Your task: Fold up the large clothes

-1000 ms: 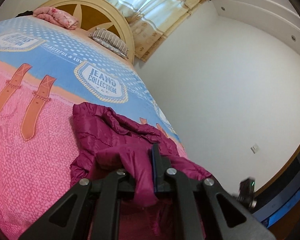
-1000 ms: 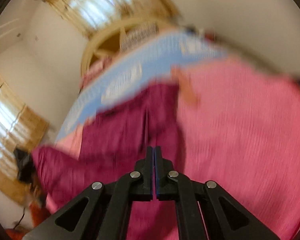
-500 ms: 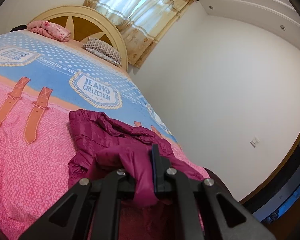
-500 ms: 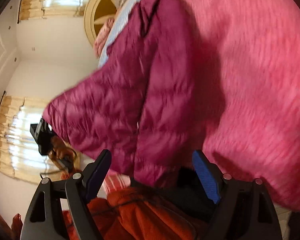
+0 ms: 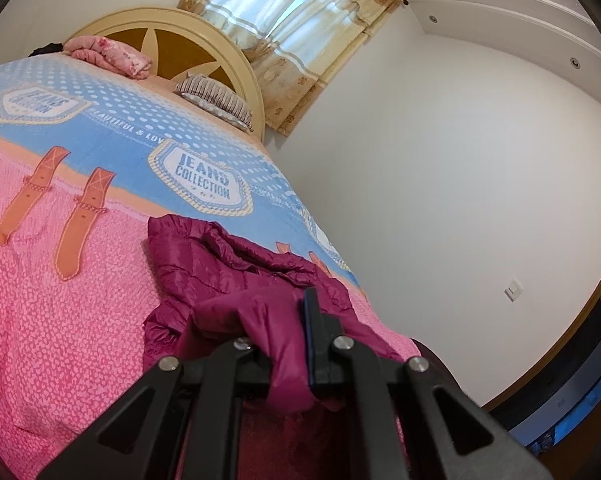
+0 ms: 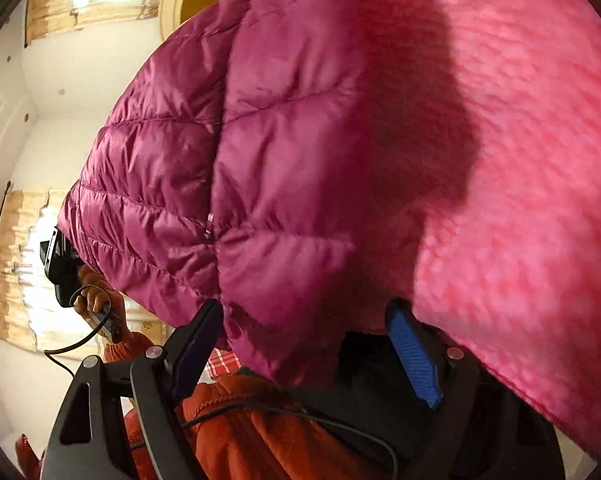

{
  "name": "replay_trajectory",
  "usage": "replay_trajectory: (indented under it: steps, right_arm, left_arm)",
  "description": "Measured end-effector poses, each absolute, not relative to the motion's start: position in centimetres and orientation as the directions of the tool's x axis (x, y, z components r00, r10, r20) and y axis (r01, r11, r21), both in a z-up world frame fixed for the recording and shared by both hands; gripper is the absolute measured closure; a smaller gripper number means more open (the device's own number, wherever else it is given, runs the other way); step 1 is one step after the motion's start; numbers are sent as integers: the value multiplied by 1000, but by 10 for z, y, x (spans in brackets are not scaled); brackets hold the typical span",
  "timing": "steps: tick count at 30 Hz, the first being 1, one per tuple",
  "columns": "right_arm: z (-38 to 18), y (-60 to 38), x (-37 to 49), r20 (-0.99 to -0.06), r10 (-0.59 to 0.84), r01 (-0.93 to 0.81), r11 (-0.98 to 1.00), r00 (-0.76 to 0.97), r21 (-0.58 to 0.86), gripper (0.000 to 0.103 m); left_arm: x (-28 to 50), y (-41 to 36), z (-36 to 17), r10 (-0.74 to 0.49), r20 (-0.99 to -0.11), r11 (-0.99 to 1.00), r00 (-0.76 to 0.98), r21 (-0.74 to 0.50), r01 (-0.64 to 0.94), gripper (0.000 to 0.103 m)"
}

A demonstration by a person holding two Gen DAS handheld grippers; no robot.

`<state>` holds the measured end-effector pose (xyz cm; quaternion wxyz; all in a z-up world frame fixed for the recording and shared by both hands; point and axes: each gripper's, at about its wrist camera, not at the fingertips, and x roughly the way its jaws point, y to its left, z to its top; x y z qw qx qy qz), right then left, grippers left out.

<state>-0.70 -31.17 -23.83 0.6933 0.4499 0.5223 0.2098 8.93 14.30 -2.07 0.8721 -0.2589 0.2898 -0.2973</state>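
My left gripper (image 5: 296, 344) has its jaws clamped on a fold of the magenta puffer jacket (image 5: 228, 276), just as a second ago; the cloth bunches up between them and drapes over the left-hand finger. Ahead of those jaws the rest of the jacket lies crumpled on the pink and blue bedspread (image 5: 60, 288), and that view has barely changed, only the headboard (image 5: 204, 52) and curtain (image 5: 284, 24) sitting slightly differently in it.

The right side has changed a lot. A second ago my right gripper (image 6: 304, 344) had its jaws pressed together with nothing in them, looking across the bed at the jacket from a distance. They have since swung wide apart, and the gripper has dropped in close to the bed's edge. The quilted hem of the jacket (image 6: 260, 184) now hangs down between the spread jaws; I can't tell whether either pad touches it. The bedspread (image 6: 520, 184) fills the space beyond the right-hand jaw. Past the left-hand jaw I see the person's hand (image 6: 94, 292) on the other gripper, and below the jaws an orange sleeve (image 6: 252, 436).
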Motion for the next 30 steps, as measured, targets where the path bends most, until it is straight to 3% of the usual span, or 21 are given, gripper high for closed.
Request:
replay_trajectory:
  steps: [1, 3, 5, 10, 19, 30]
  right_arm:
    - [-238, -310, -4, -537, 762, 173, 512, 362, 842, 21]
    - [-239, -303, 4, -541, 768, 164, 518, 343, 839, 42]
    - [-237, -303, 6, -550, 768, 160, 529, 328, 833, 75]
    - [-221, -308, 4, -561, 740, 109, 566, 370, 817, 93]
    - [-176, -313, 4, -542, 707, 37, 593, 455, 804, 99]
    - [-121, -373, 43, -398, 711, 24, 473, 580, 881, 99]
  left_arm:
    - [90, 144, -21, -669, -352, 688, 655, -626, 366, 94]
    - [90, 145, -21, -670, -353, 687, 653, -627, 367, 94]
    - [89, 145, -20, -667, -353, 692, 656, -621, 369, 94]
    - [89, 146, -22, -661, -355, 695, 661, -621, 362, 94]
    - [88, 148, -16, -647, -354, 708, 675, -607, 361, 94]
    - [119, 152, -22, -587, -417, 764, 694, -569, 304, 94]
